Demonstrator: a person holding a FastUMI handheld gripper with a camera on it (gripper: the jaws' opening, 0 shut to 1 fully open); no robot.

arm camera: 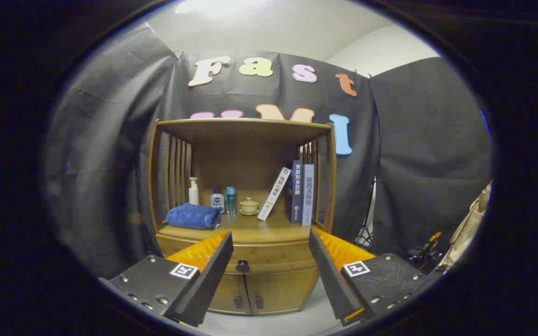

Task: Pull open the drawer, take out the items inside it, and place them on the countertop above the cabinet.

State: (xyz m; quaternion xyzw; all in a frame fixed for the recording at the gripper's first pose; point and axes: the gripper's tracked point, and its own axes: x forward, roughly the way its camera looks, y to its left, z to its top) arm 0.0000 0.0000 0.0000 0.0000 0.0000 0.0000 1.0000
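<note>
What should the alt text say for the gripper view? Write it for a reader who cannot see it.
The open gripper points at a wooden cabinet whose drawer is closed, its dark knob between the fingers. On the countertop beyond lie a folded blue towel, small bottles, a lidded cup and books.

The cabinet (243, 261) stands against the far wall, ahead of the tongs (270, 240), whose fingers are spread wide with nothing between them. The drawer (269, 256) sits shut under the surface (250, 231), its knob (242, 267) between the fingers; two doors (262, 291) lie below it. On the surface, a folded towel (193, 216) lies at the left, bottles (217, 199) behind it, a lidded cup (249, 206) in the middle, books (297, 193) at the right.
</note>
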